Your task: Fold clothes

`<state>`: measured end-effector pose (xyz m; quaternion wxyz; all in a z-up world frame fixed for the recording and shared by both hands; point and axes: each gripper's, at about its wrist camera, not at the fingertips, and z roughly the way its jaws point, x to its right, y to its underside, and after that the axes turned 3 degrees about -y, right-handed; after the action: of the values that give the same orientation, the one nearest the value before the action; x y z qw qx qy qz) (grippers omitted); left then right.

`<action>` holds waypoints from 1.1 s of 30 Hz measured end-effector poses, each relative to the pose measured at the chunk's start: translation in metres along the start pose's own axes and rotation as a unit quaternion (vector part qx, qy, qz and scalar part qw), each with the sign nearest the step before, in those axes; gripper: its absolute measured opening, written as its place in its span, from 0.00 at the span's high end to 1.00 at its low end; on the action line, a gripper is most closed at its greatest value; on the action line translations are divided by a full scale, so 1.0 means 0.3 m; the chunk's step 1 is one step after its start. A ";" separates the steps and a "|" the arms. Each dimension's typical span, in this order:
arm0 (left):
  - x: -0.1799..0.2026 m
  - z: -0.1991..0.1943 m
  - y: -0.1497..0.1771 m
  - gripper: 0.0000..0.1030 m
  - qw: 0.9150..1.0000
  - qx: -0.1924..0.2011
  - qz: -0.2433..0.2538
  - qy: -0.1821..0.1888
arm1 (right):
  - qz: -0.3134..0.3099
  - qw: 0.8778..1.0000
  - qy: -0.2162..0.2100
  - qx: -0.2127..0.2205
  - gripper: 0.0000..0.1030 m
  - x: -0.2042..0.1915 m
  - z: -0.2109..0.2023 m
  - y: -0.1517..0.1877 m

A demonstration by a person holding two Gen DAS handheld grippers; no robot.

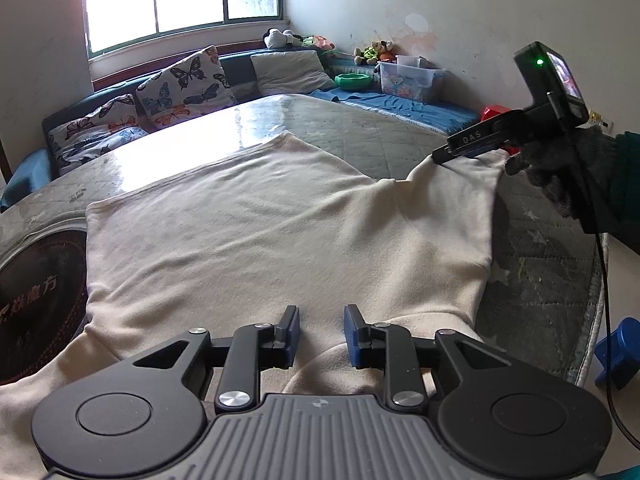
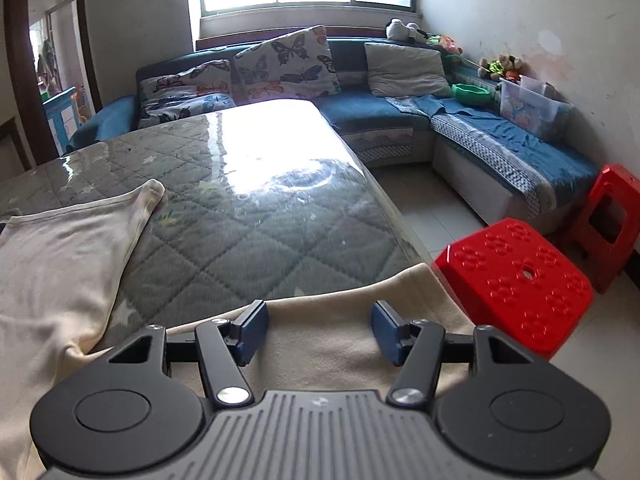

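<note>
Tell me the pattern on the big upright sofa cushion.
Butterflies in black, blue and orange on a white ground, on the cushion; clearest in the right wrist view.

The left gripper [image 1: 322,334] points forward and level, its two blue-padded fingers [image 1: 291,334] set apart with a clear gap between them. The right gripper [image 2: 320,330] is spread wider, fingers [image 2: 253,330] angled outward. A dark-gloved right hand [image 1: 568,172] holds its handle, arm reaching in from the side.

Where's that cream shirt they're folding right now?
The cream shirt lies spread on the quilted mattress, under the open left gripper; the right gripper is at one sleeve, beside the red stool.
</note>
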<state>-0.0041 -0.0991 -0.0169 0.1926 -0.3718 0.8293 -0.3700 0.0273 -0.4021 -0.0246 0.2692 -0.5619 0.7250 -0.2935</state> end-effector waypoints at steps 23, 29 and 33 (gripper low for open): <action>-0.456 -0.188 0.173 0.69 0.969 -0.012 -0.161 -0.186 | -0.205 0.962 -0.180 0.008 0.41 -0.543 -0.195 0.105; -0.521 -0.231 0.222 0.67 0.959 -0.012 -0.177 -0.220 | -0.236 0.950 -0.204 -0.020 0.41 -0.625 -0.187 0.191; -0.579 -0.265 0.254 0.67 0.952 -0.013 -0.191 -0.241 | -0.247 0.946 -0.209 -0.018 0.40 -0.622 -0.203 0.209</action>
<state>0.0253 0.1046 -0.0151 0.3075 -0.6036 0.6767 -0.2884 -0.0161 -0.2009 -0.0174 0.3233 -0.7768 0.4964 -0.2135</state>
